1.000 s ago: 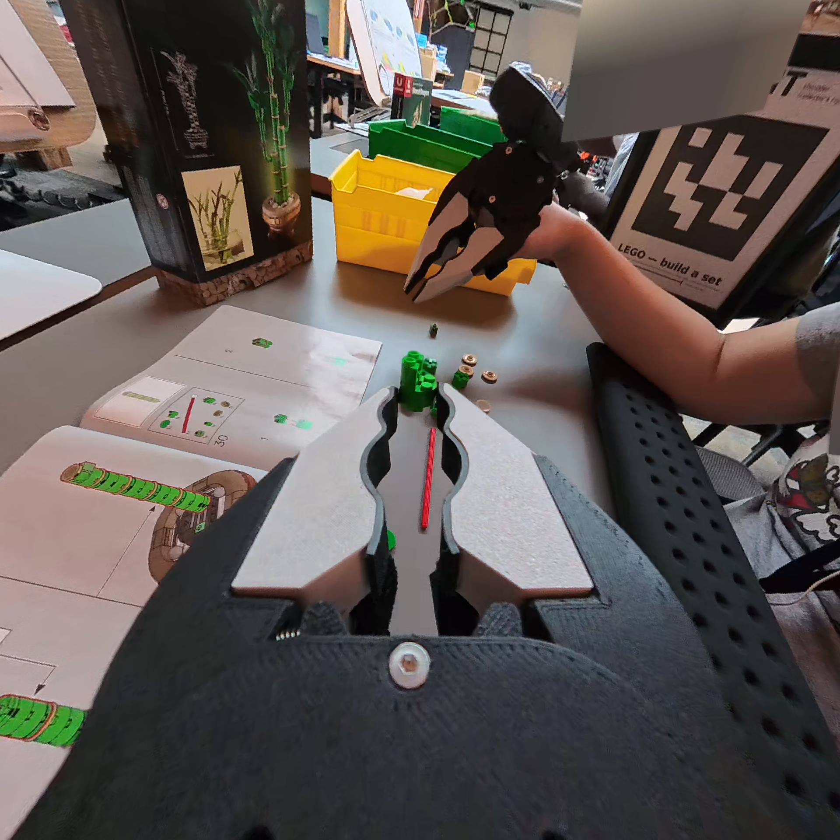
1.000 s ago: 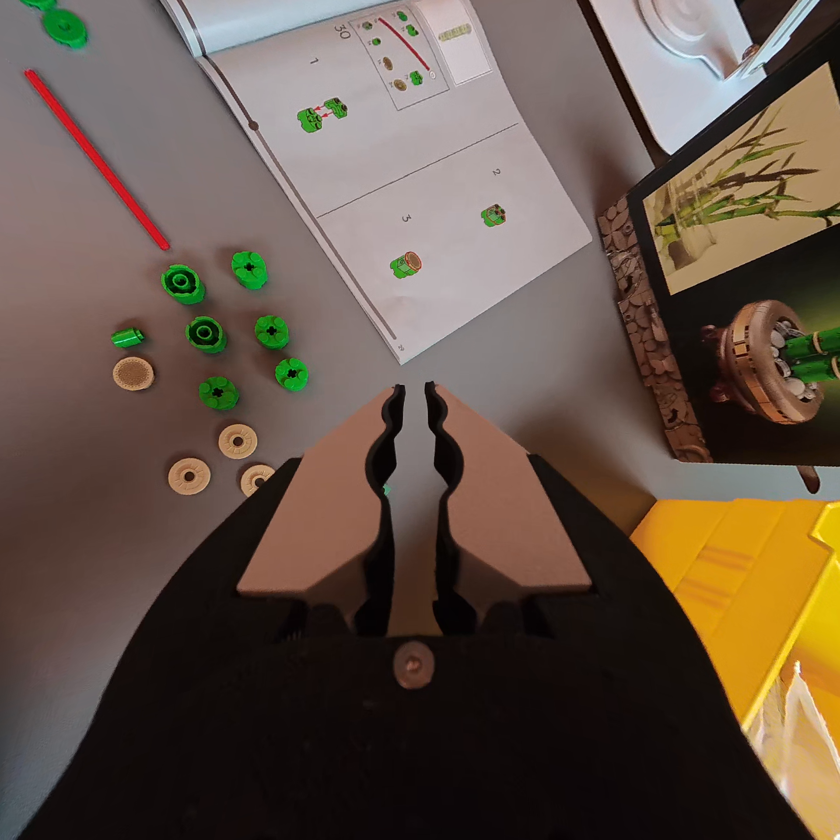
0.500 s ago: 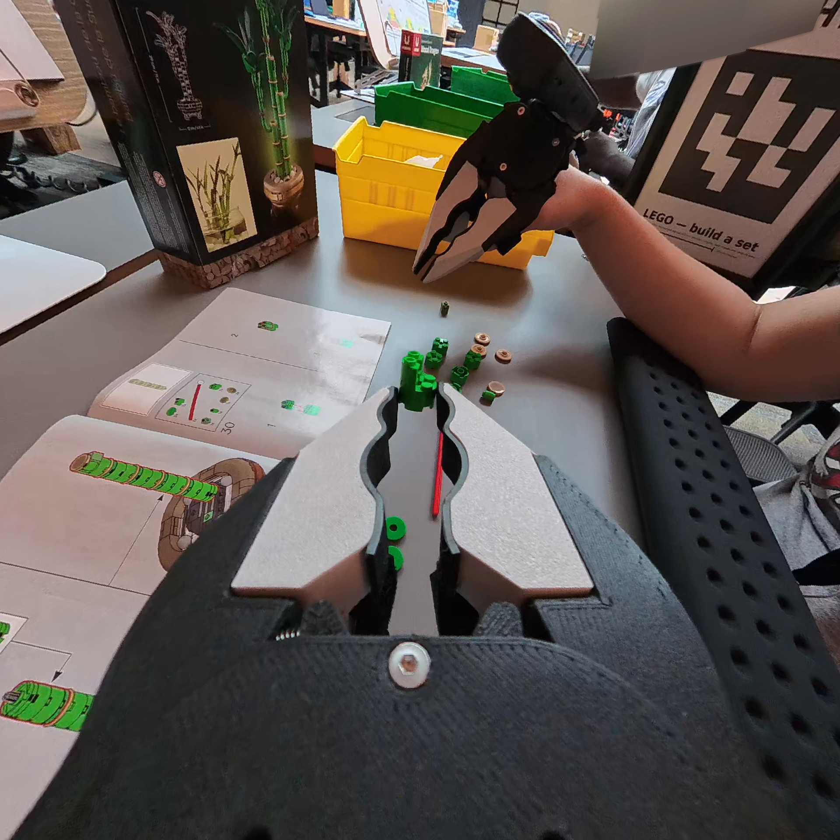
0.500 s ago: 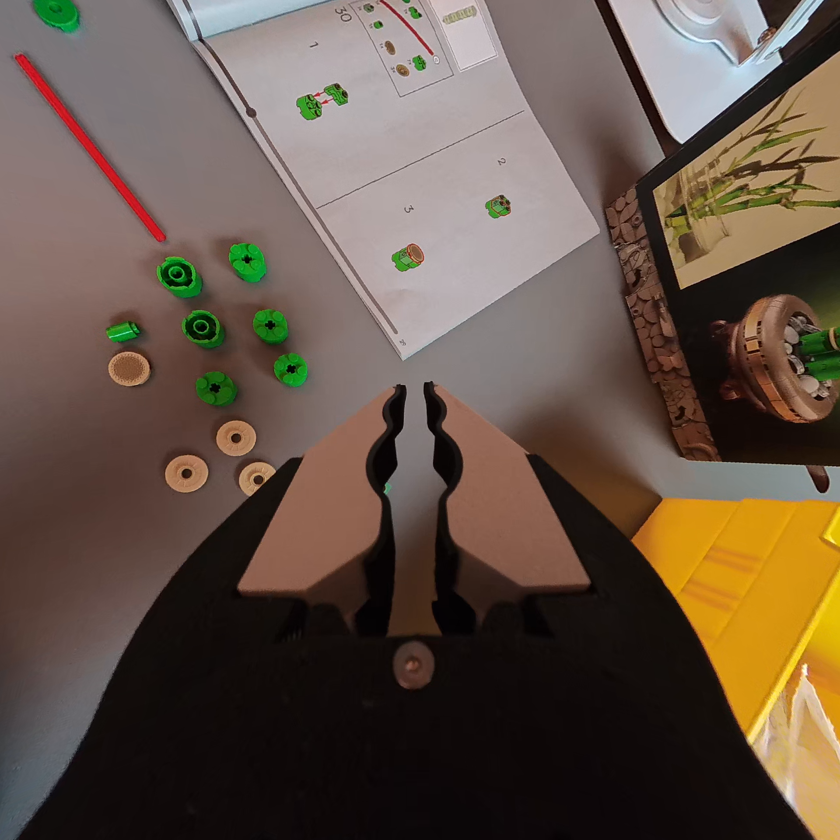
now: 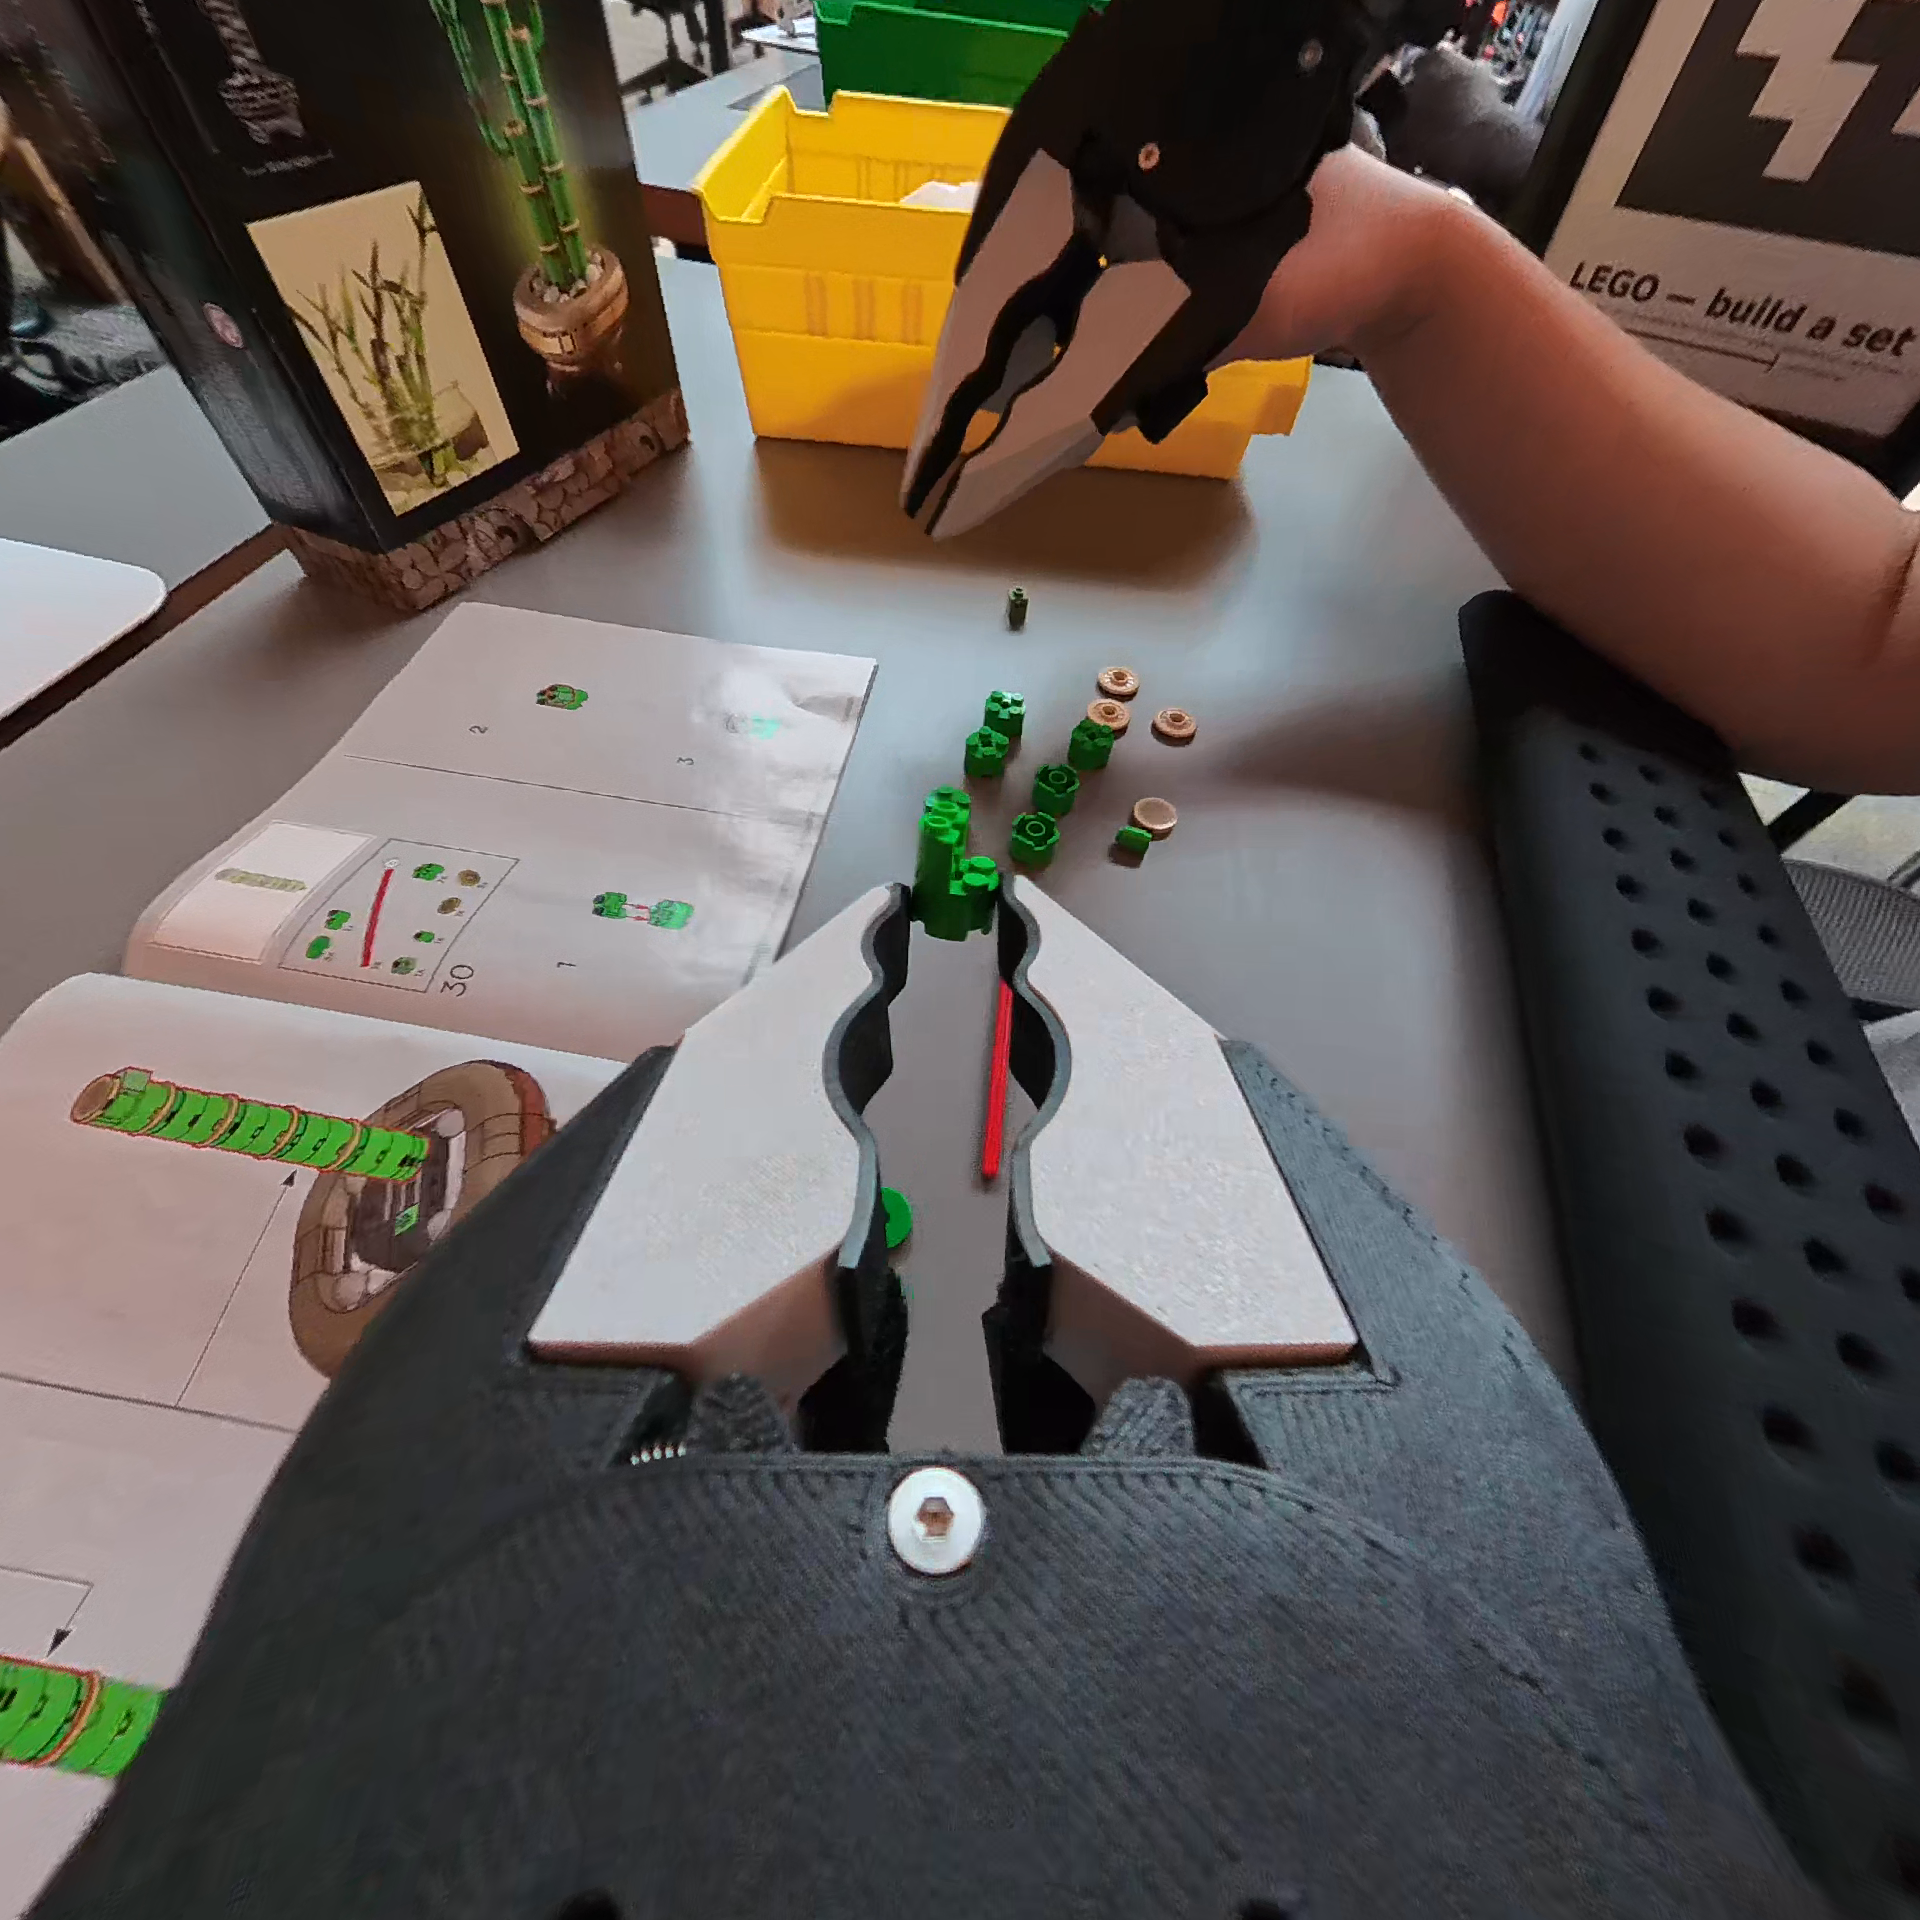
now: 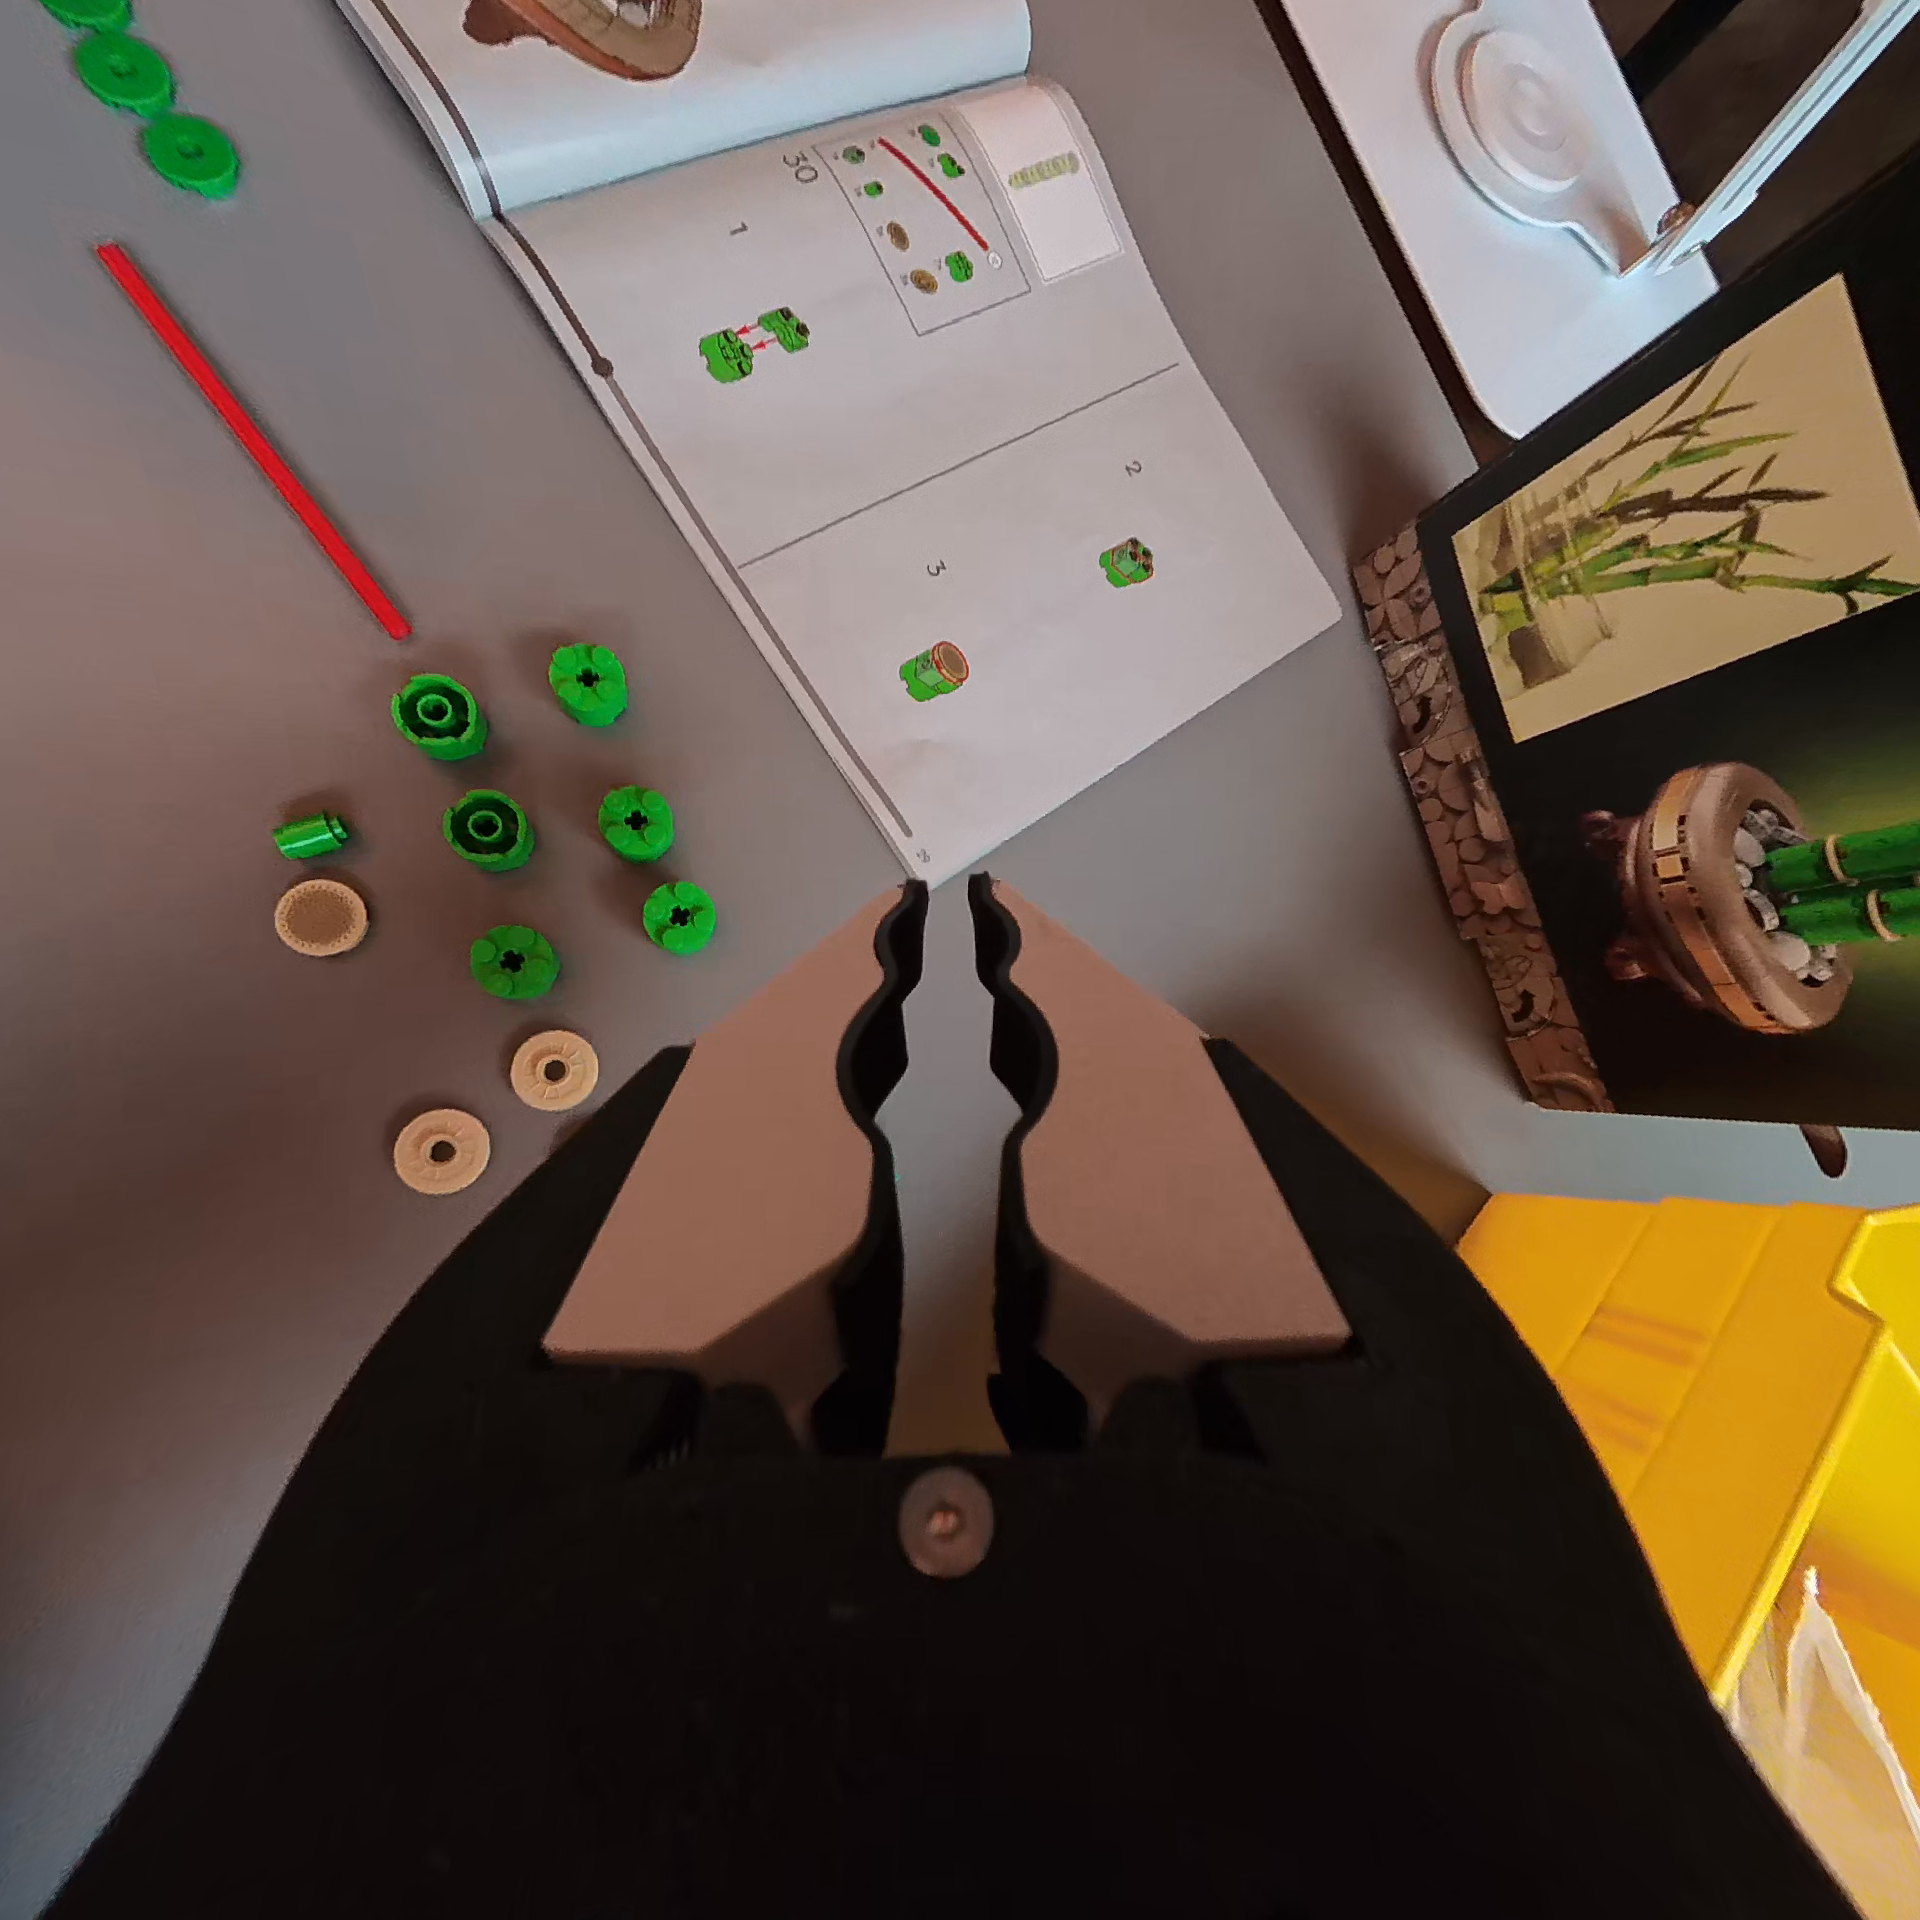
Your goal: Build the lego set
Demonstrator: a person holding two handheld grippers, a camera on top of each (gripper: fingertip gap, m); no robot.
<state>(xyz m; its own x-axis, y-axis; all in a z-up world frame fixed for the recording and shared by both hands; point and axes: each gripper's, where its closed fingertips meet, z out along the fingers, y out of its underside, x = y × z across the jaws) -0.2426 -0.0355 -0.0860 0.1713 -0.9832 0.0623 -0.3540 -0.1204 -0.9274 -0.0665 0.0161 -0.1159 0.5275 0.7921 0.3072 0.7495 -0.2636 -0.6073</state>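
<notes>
Yellow bin (image 6: 1704, 1382) cut off; one tan disc (image 6: 582, 1132) hidden.

I see bright green round bricks (image 6: 636, 821), tan discs (image 6: 554, 1069) and a thin red rod (image 6: 255, 442) on my grey counter (image 6: 156, 1039). Behind them sits a yellow bin (image 5: 852, 301), beside a black box (image 5: 343, 260) printed with green bamboo.

Bricks (image 6: 582, 821) beside booklet (image 6: 935, 436) — bin (image 5: 862, 281) behind.

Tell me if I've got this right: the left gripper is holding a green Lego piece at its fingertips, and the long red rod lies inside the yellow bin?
Not quite. The left gripper does hold the green Lego piece, but the red rod lies on the grey table, not in the yellow bin. The left wrist view shows it.
</notes>
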